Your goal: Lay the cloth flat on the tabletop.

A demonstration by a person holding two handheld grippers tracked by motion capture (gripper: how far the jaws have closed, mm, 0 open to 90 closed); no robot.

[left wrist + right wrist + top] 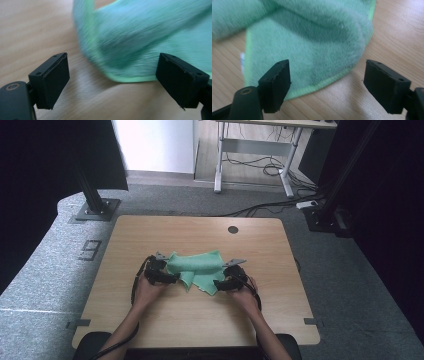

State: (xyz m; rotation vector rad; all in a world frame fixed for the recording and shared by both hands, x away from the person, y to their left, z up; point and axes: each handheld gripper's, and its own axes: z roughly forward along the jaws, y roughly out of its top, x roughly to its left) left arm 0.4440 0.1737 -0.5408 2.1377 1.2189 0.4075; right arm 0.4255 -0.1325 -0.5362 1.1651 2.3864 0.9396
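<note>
A green cloth (pixel 196 268) lies rumpled and partly folded on the wooden worktop (pixel 150 232), about midway between its left and right edges and somewhat nearer the front edge. The left gripper (pixel 171 277) sits at the cloth's left side, jaws spread wide with nothing clamped; the cloth's hem lies just ahead of them. The right gripper (pixel 220 284) sits at the cloth's right side, jaws likewise wide, the cloth's edge between them but unpressed.

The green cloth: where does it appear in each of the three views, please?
High view: green cloth at table centre, between both tools.
Left gripper view: upper right, above the open jaws.
Right gripper view: upper left and centre.
Shared landmark: the wooden table beneath it.
</note>
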